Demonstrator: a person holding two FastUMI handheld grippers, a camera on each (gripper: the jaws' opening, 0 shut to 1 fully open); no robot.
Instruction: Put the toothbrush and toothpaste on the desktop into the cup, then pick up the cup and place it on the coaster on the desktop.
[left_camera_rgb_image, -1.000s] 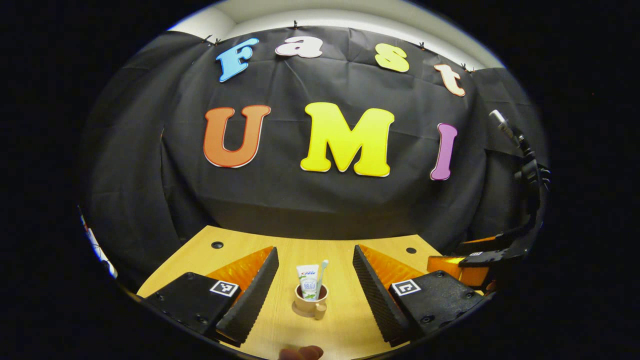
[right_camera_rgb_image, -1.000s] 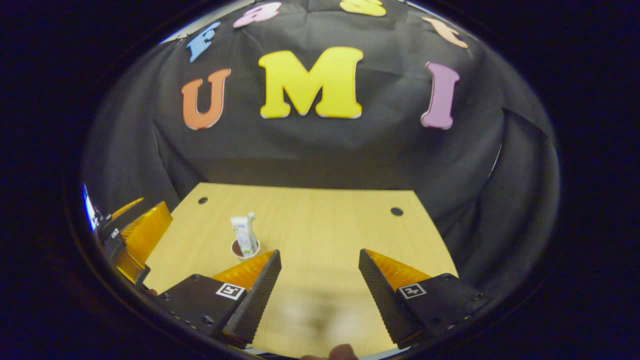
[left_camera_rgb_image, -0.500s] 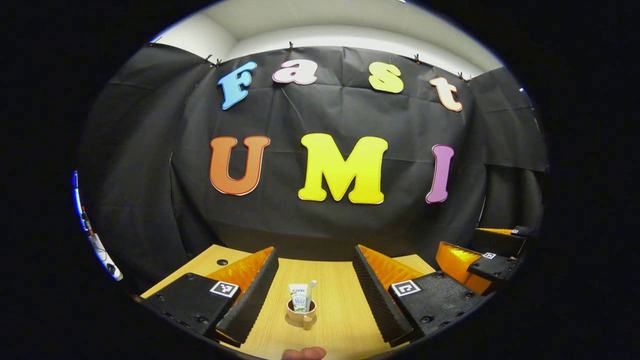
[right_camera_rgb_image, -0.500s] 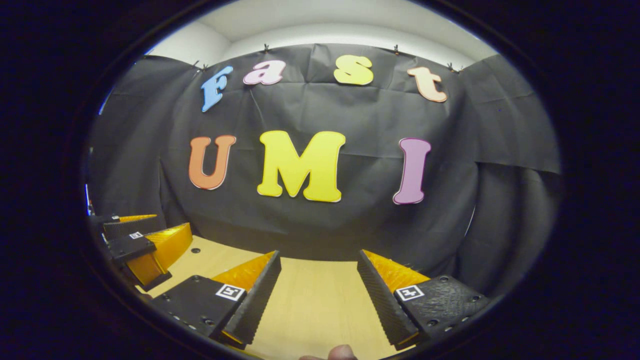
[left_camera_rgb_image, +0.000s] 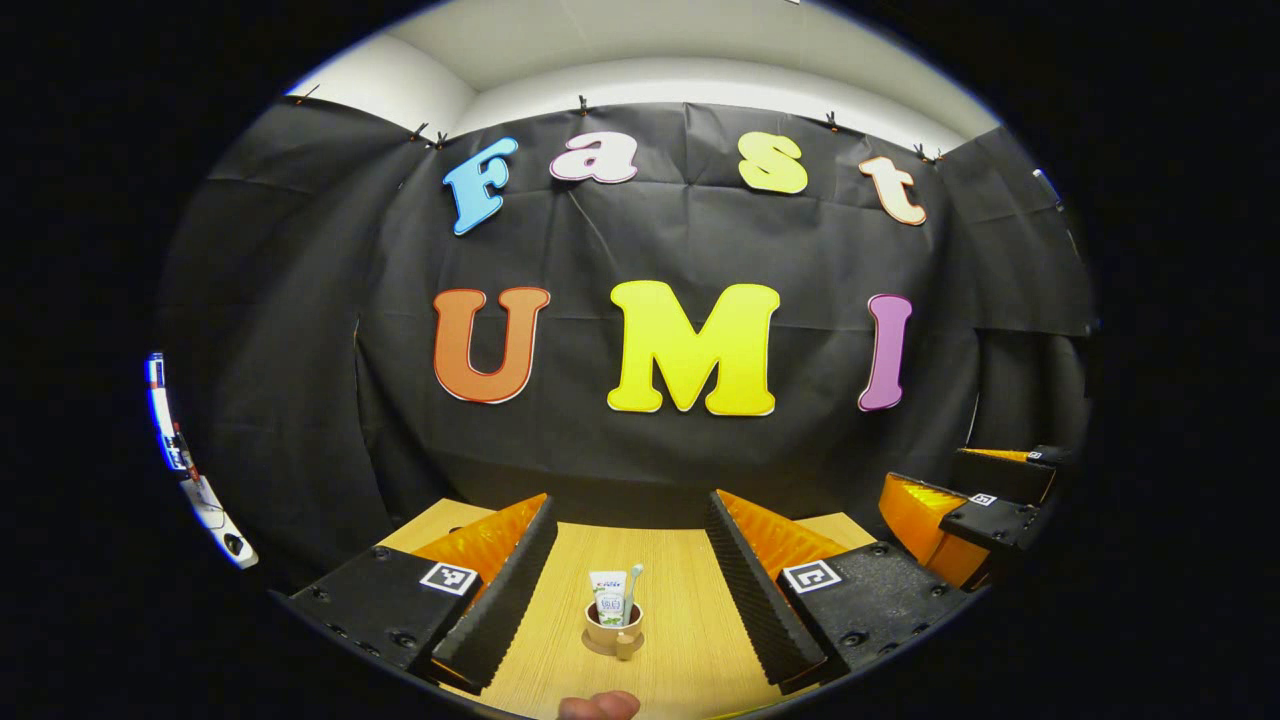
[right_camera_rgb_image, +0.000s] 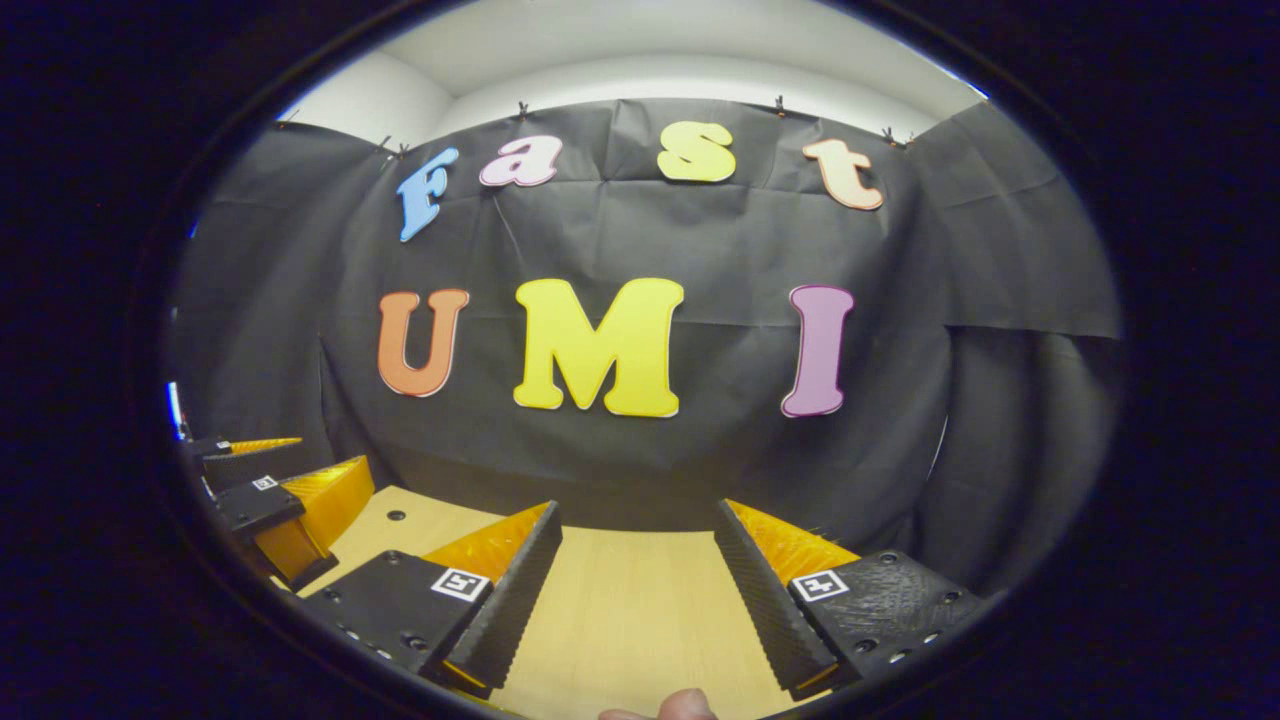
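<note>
Cup (left_camera_rgb_image: 612, 627) w/ toothpaste (left_camera_rgb_image: 606, 594) & toothbrush (left_camera_rgb_image: 632, 590) stands on coaster (left_camera_rgb_image: 603, 647), mid-bench (left_camera_rgb_image: 680, 600); left tongs (left_camera_rgb_image: 628, 580) & right tongs (right_camera_rgb_image: 638, 585) both spread, holding nothing.

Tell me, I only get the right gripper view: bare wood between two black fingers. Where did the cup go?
Observer: The cup stands on the desk, straight ahead of the left claw, between its fingers and touching neither.
Operator: Anything in it?
Observer: Yes, a toothpaste tube and a toothbrush stand upright in it.
Operator: Is it on the coaster?
Observer: It sits on a round brown coaster.
</note>
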